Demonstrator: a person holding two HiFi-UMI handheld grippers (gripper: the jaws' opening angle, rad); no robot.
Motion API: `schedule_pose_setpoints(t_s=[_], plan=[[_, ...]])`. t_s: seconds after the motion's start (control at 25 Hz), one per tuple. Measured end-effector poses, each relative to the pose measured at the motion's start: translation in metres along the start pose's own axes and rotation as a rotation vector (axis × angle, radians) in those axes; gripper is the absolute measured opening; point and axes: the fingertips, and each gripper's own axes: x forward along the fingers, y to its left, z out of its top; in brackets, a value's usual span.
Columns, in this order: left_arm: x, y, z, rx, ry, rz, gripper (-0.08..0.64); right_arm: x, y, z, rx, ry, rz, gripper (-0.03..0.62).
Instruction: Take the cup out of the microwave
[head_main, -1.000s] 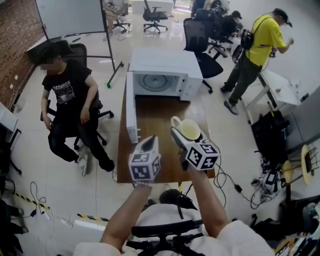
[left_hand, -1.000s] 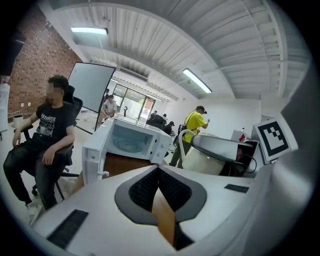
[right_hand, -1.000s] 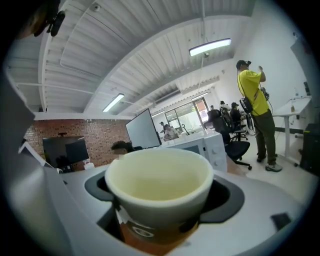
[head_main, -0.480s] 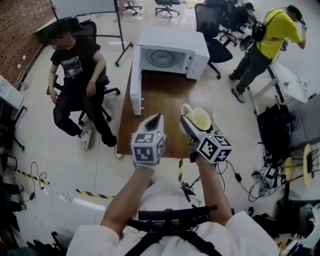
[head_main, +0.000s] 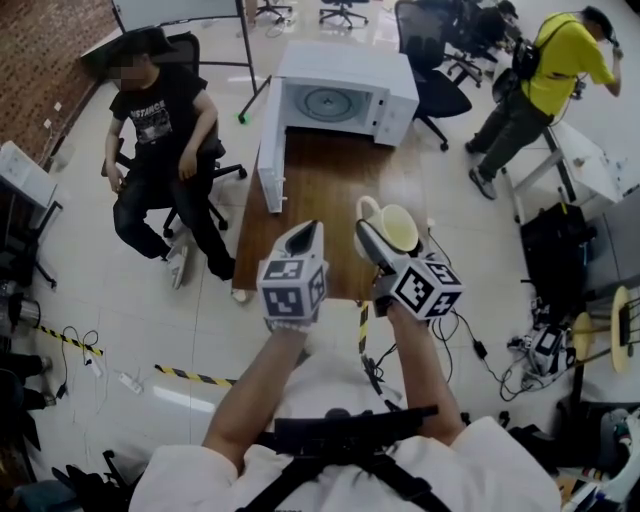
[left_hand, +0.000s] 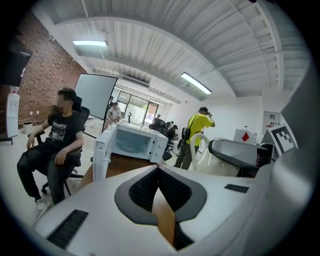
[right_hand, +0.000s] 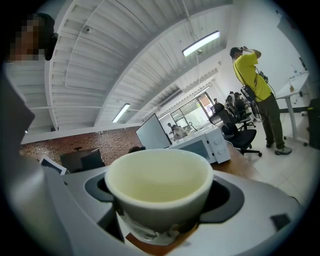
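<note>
We've got the cup (right_hand: 159, 182) pinched in our right gripper (head_main: 383, 243), left gripper (left_hand: 159, 172) pressed together empty, and one careless tilt could drop it.

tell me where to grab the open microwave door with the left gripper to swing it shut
Probably the microwave door's free end, the near edge farthest from the hinge. Come at its outer face from the left: it stands wide open along the table's left edge. The left gripper is shut and empty.
</note>
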Motion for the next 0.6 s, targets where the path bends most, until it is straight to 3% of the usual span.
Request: schedule_pose_setpoints(t_s=[0.6], plan=[[0.011, -0.001, 0.004, -0.003, -0.006, 0.001, 0.0, 0.011, -0.011, 0.001, 0.017, 0.009, -0.002, 0.477]])
